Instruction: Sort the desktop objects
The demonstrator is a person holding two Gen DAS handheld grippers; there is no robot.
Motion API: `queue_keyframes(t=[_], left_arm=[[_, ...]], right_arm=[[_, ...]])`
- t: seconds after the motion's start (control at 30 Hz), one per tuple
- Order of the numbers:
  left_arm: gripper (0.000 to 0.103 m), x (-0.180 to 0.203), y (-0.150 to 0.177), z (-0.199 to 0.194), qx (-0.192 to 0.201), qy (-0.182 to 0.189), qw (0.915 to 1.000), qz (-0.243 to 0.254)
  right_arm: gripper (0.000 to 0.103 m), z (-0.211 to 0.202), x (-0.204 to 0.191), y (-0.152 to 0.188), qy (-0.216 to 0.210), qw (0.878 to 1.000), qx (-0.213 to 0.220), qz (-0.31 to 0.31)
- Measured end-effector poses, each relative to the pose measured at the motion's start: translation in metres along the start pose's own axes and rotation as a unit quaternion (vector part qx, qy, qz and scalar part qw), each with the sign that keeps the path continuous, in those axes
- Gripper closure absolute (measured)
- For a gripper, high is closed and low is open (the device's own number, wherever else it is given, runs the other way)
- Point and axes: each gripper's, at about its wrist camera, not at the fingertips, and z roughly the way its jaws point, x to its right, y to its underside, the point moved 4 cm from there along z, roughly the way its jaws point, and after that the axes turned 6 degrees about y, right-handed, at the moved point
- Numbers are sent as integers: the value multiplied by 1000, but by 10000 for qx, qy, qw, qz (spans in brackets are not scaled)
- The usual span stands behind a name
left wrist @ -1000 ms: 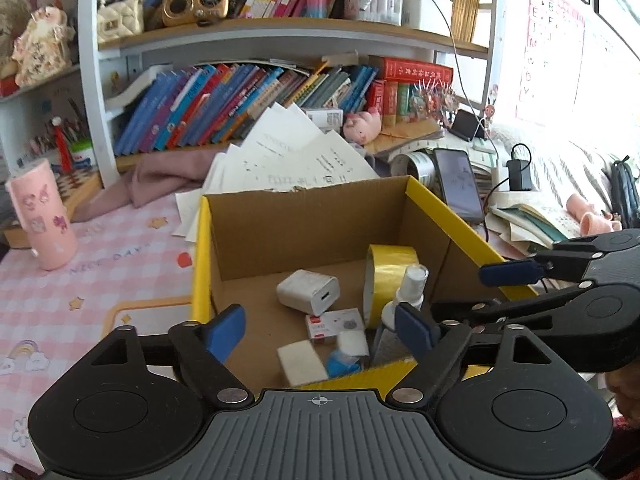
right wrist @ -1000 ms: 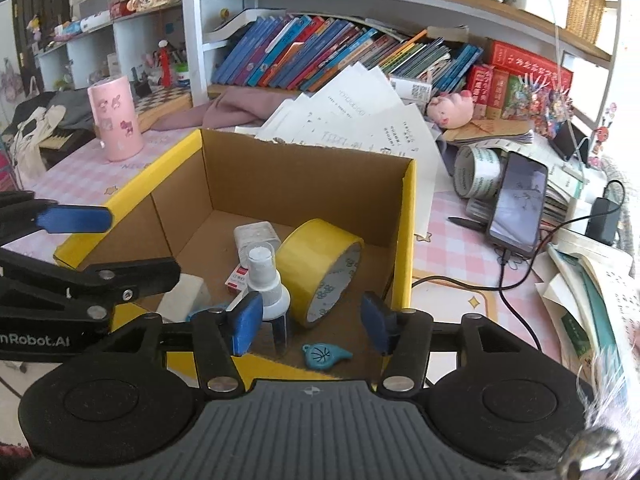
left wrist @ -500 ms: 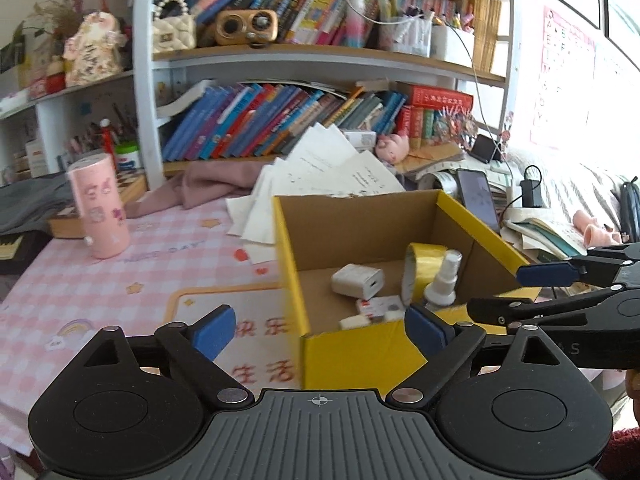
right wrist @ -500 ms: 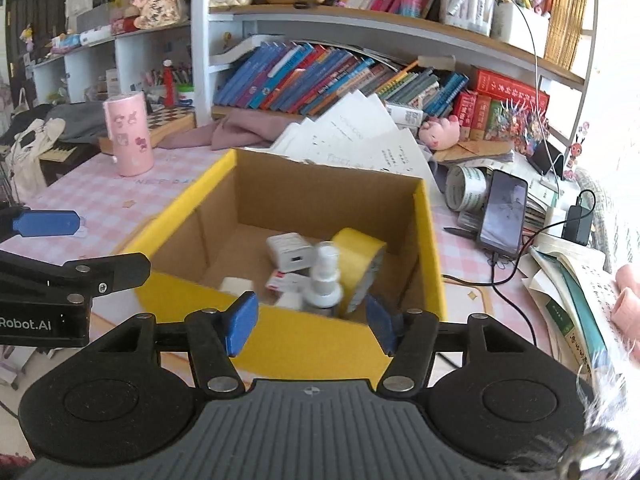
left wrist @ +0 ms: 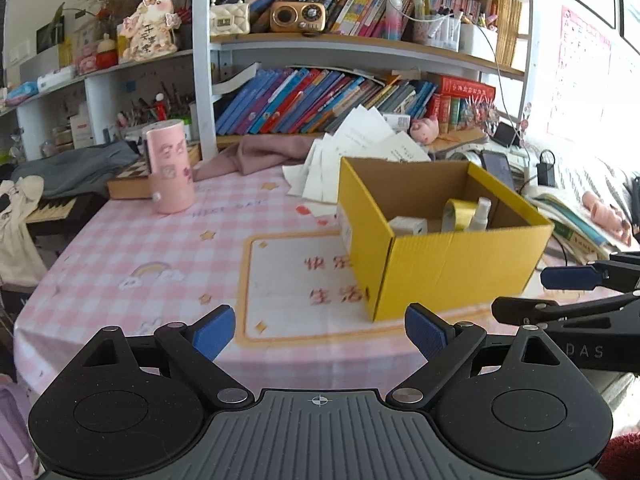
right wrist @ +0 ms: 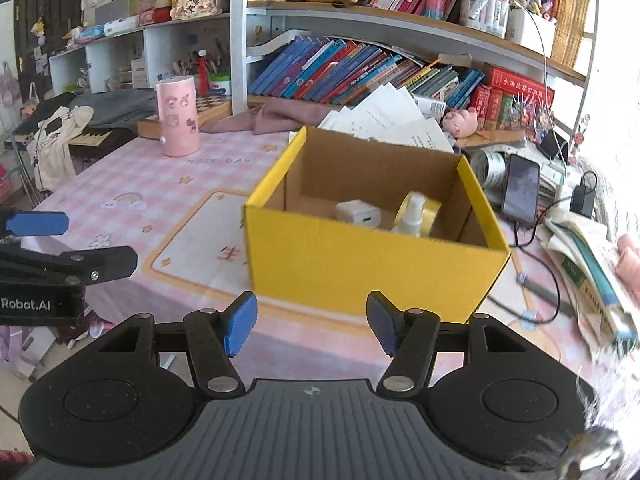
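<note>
A yellow cardboard box (left wrist: 460, 264) stands on the pink checked table; it also shows in the right wrist view (right wrist: 360, 268). Inside it I see a white charger (right wrist: 358, 213), a yellow tape roll (right wrist: 428, 210) and a white spray bottle (right wrist: 412, 216); the box floor is hidden by its front wall. My left gripper (left wrist: 318, 334) is open and empty, back from the box near the table's front edge. My right gripper (right wrist: 312, 324) is open and empty, in front of the box. Each gripper appears at the edge of the other's view.
A pink cylinder (left wrist: 170, 172) stands at the back left. A pink cloth (left wrist: 260, 152) and loose papers (left wrist: 352, 148) lie behind the box. A phone (right wrist: 520, 188), cables and books (right wrist: 592, 264) crowd the right. Bookshelves rise behind.
Both grippers have pulled back and away from above the box to the table's front edge. They stay open and empty. The box contents have not moved.
</note>
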Motion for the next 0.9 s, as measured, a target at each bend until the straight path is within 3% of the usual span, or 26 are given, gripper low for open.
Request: queue_keyframes(t=[0.43,0.9], left_arm=[[2,-9,36,-26,-409,1,9988,264],[0,-13,40,-25,-541,24,9982,250]], right_arm=[[35,-20,-26,35,106,9990,-287,334],[17,-19,-31,41,154,9983,-459,315]])
